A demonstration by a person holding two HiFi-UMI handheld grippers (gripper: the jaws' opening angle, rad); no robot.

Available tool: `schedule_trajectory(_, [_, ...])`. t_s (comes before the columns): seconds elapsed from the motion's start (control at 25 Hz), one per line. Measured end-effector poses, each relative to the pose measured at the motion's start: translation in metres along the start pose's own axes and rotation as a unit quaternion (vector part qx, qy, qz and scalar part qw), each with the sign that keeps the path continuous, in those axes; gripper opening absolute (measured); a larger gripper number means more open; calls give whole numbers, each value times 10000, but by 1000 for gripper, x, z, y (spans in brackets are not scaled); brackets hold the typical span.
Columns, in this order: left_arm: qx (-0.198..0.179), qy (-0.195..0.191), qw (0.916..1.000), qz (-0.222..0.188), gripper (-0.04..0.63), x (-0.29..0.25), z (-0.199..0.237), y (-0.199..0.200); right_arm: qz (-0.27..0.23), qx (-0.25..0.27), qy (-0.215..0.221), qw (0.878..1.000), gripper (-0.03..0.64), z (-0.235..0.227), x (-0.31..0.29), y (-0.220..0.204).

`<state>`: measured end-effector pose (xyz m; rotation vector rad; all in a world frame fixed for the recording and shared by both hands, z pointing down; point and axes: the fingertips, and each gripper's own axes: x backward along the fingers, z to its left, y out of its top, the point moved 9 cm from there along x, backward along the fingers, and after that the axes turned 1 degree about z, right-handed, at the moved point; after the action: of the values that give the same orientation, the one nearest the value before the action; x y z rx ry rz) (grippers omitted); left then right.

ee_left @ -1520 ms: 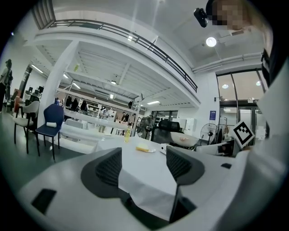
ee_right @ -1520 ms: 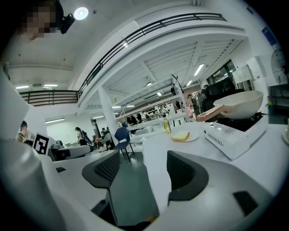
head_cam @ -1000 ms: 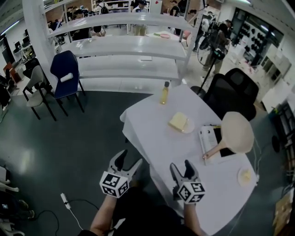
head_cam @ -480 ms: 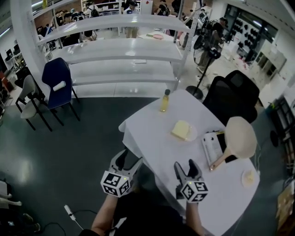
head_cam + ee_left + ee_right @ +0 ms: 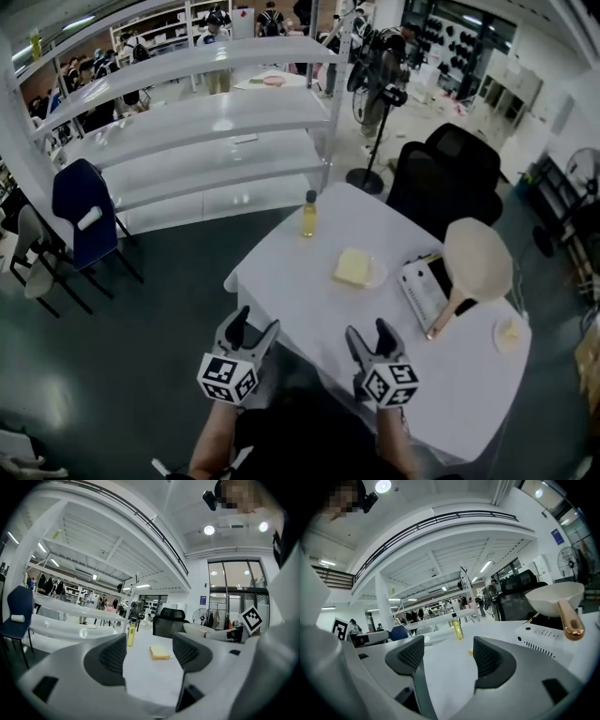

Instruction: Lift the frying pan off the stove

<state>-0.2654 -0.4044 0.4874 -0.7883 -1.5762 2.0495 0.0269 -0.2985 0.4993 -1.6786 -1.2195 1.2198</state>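
Note:
A cream frying pan [image 5: 478, 258] with a copper-brown handle [image 5: 444, 315] sits on a white portable stove [image 5: 420, 289] at the right of the white table [image 5: 319, 300]. In the right gripper view the pan [image 5: 555, 598] shows at the right above the stove [image 5: 543, 634]. My left gripper [image 5: 251, 328] is open off the table's near-left edge, nothing in it. My right gripper [image 5: 369, 337] is open over the near part of the table, well short of the pan. Both stand empty [image 5: 149, 656] [image 5: 447, 656].
A yellow bottle [image 5: 308, 215] stands at the table's far edge. A yellow block on a plate [image 5: 354, 268] lies mid-table, a small plate [image 5: 509, 333] at the right edge. A black office chair [image 5: 441, 178] is behind, white shelving [image 5: 197, 122] and a blue chair [image 5: 82, 211] further off.
The head view has shifted, so the table and shelving sit differently in frame. Both grippers stay open at the near edge, about where they were.

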Motion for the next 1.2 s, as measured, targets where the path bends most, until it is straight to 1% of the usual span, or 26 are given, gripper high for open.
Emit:
schedule_trajectory(0.16, [-92, -358, 9993, 88, 291, -23, -3, 1, -60, -88, -332, 9994, 305, -10, 10, -2])
schedule_trajectory(0.32, [-44, -740, 9969, 256, 291, -50, -15, -8, -218, -307, -518, 9979, 305, -23, 22, 7])
schedule_trajectory(0.48, [36, -1182, 9922, 405, 291, -80, -37, -8, -565, -407, -915, 9934, 305, -34, 50, 35])
schedule_trajectory(0.6, [17, -1486, 9875, 526, 293, -108, -56, -6, -692, -570, -1234, 9883, 305, -54, 64, 45])
schedule_trajectory(0.76, [16, -1933, 9791, 628, 293, -140, -84, -1, -725, -706, -1766, 9791, 305, -81, 89, 49])
schedule_trajectory(0.88, [-48, -2289, 9706, 741, 291, -165, -107, -1, -802, -889, -2108, 9702, 305, -100, 105, 50])
schedule_trajectory(1.0, [-32, -2554, 9624, 930, 291, -193, -131, -6, -847, -1063, -2333, 9629, 305, -125, 114, 48])
schedule_trajectory(1.2, [-119, -2904, 9488, 1234, 291, -239, -164, -11, -734, -1178, -2582, 9561, 305, -164, 118, 43])
